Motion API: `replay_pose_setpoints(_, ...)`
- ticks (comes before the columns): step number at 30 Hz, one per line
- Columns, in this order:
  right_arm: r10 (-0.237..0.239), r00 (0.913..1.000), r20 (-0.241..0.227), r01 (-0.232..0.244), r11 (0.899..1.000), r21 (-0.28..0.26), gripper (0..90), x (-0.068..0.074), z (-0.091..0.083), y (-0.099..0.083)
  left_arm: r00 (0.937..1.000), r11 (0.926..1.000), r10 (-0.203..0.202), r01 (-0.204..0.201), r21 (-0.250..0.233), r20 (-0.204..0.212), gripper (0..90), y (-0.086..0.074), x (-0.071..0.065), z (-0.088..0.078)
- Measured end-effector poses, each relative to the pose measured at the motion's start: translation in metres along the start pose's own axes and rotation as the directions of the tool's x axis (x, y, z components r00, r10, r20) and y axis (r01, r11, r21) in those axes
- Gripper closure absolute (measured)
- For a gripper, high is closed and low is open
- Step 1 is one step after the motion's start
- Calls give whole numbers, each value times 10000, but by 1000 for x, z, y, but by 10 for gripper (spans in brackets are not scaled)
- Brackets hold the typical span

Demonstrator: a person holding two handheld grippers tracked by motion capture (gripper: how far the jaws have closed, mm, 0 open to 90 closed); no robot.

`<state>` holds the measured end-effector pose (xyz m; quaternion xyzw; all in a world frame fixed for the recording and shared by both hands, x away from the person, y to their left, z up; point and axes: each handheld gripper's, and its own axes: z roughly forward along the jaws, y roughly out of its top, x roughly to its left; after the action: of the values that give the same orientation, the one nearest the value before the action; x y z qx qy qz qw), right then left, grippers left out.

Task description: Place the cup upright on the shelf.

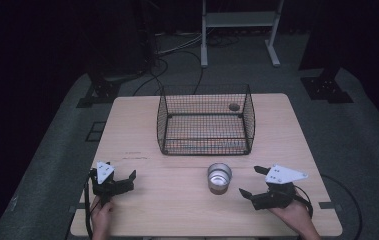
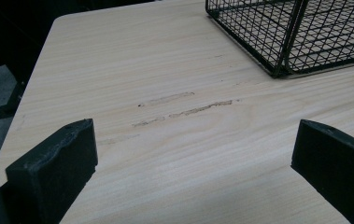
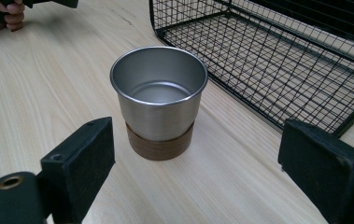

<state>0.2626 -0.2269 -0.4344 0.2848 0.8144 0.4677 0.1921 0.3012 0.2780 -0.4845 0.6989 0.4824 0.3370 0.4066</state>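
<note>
Cup [image 1: 219,177] was the thing here, a small steel one with a brown wooden band around its base, standing upright and empty on the tabletop [image 1: 177,205] near the front edge, a bit right of the middle. In the right gripper view the cup [image 3: 158,100] sat right between the two black fingers but further out than their tips, so nothing was touching it.

Closest in, the right gripper [image 1: 251,183] sat low over the tabletop just to the right of the cup, held in the person's right hand [image 1: 293,212], fingers spread wide and holding nothing, pointed toward the cup. Over on the other side, the left gripper [image 1: 122,178] was near the front left corner, well apart from the cup, in the left hand [image 1: 101,215]. Its fingers were wide apart too, with just bare wood and a few scuff marks [image 2: 184,108] between them in the left gripper view.

Further back, past the cup, a black wire basket [image 1: 206,125] stood on the middle of the tabletop, open at the top. Something small, round and dark [image 1: 234,106] showed at its back right corner, couldn't tell what it was. Behind the tabletop there was a grey floor [image 1: 367,145] with cables [image 1: 159,70] and the white legs of a stand [image 1: 239,30].
</note>
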Motion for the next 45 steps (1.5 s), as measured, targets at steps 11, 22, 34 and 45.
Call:
replay_pose_setpoints(11, -108, 9996, -249, 111, 9998, 140, 101, 6, 8, 3, 10000, 10000, 19, -19, -15, 17, 0, 0, 0, 0)
replay_pose_setpoints(22, -96, 9986, -524, 126, 9984, 560, 101, 13, 24, 8, 10000, 10000, 2, -2, -23, 16, 0, 0, 0, 0)
replay_pose_setpoints(34, -59, 9987, -500, 116, 9934, 1142, 92, 14, 43, 8, 10000, 10000, -3, 3, -30, 16, 0, 0, 0, 0)
replay_pose_setpoints(45, 89, 9983, -571, -12, 9910, 1337, 89, 14, 56, 10, 10000, 10000, -11, 11, -36, 14, 0, 0, 0, 0)
